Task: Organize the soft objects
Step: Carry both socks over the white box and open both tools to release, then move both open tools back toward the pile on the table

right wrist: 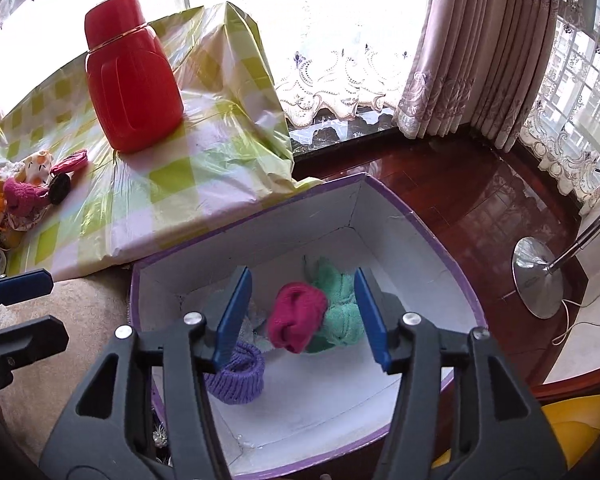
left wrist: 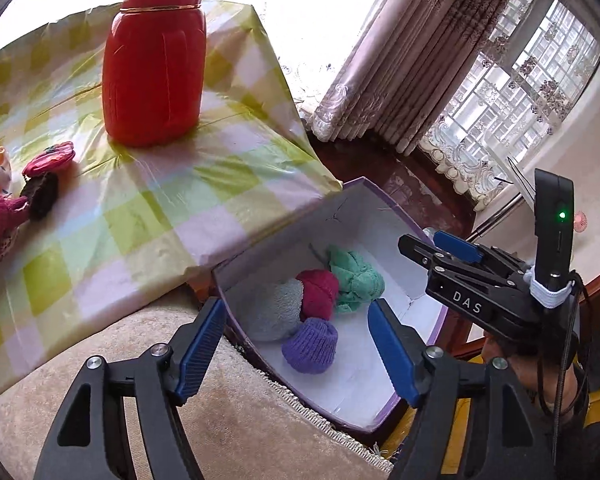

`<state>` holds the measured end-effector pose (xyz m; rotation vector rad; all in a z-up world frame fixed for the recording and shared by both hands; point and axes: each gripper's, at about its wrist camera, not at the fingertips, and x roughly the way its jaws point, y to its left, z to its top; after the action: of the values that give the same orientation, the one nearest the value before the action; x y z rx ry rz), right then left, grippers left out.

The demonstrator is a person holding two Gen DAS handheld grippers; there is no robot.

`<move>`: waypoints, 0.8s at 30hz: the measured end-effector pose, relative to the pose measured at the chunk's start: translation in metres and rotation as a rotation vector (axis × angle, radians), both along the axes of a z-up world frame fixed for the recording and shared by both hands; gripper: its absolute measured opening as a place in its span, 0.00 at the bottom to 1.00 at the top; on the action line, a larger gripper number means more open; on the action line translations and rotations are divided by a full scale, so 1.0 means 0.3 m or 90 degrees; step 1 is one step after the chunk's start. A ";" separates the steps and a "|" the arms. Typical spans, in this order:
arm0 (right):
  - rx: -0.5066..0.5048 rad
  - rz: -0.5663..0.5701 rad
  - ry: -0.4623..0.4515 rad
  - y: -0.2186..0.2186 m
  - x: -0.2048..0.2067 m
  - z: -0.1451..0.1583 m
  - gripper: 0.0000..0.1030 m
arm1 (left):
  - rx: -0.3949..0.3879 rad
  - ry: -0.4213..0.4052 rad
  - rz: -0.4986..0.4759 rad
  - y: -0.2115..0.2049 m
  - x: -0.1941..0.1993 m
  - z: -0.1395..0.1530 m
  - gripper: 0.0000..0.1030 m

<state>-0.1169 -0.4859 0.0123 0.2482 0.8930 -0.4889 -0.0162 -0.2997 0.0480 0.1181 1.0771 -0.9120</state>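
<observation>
A flask point(right wrist: 132, 76) stands on the table point(right wrist: 204, 184) toward its far edge. A heap of small soft things point(right wrist: 32, 188) lies at the table's left edge, well apart from the flask. A box point(right wrist: 384, 208) sits just off the table's near right corner, its far left wall against the tablecloth overhang. In the box four bundles lie together: a knotted cloth point(right wrist: 340, 304) toward the far right wall, a rolled sock point(right wrist: 296, 316) touching its left side, a fuzzy bundle point(left wrist: 276, 312) left of that, and a knitted roll point(right wrist: 240, 376) nearest the front wall. A lamp base point(right wrist: 536, 280) stands on the floor right of the box
</observation>
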 end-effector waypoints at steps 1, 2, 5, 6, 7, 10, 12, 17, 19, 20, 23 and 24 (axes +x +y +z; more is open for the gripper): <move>0.000 0.000 -0.001 0.000 0.002 0.000 0.57 | 0.000 -0.003 0.010 0.016 0.008 -0.003 0.72; 0.000 0.001 -0.001 0.002 0.003 0.001 0.58 | -0.001 -0.010 0.017 0.033 0.012 -0.003 0.72; -0.001 0.005 -0.001 0.013 0.011 0.000 0.59 | 0.004 -0.043 0.042 0.093 0.010 0.008 0.72; -0.001 0.008 -0.002 0.017 0.014 0.001 0.60 | 0.000 -0.051 0.053 0.117 0.011 0.013 0.72; -0.001 0.010 -0.002 0.023 0.016 0.002 0.60 | -0.003 -0.057 0.066 0.144 0.014 0.019 0.72; -0.001 0.018 -0.003 0.040 0.022 0.007 0.62 | 0.002 -0.060 0.106 0.217 0.037 0.025 0.72; -0.001 0.025 -0.005 0.053 0.029 0.011 0.63 | 0.005 -0.051 0.139 0.278 0.059 0.026 0.72; -0.002 0.057 -0.008 0.119 0.068 0.025 0.63 | 0.006 -0.030 0.225 0.463 0.103 0.010 0.72; -0.001 0.074 -0.012 0.154 0.089 0.033 0.63 | 0.010 -0.032 0.261 0.539 0.116 0.005 0.72; 0.000 0.082 -0.015 0.175 0.101 0.037 0.63 | 0.012 -0.030 0.280 0.579 0.125 0.000 0.72; 0.004 0.108 -0.024 0.239 0.141 0.048 0.63 | 0.015 -0.024 0.340 0.701 0.149 -0.018 0.72; 0.004 0.120 -0.025 0.261 0.156 0.050 0.63 | 0.017 -0.020 0.359 0.739 0.157 -0.024 0.72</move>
<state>-0.0700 -0.4075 0.0273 0.1764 0.8695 -0.3065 0.0309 -0.0780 0.0408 -0.1451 1.0179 -0.3866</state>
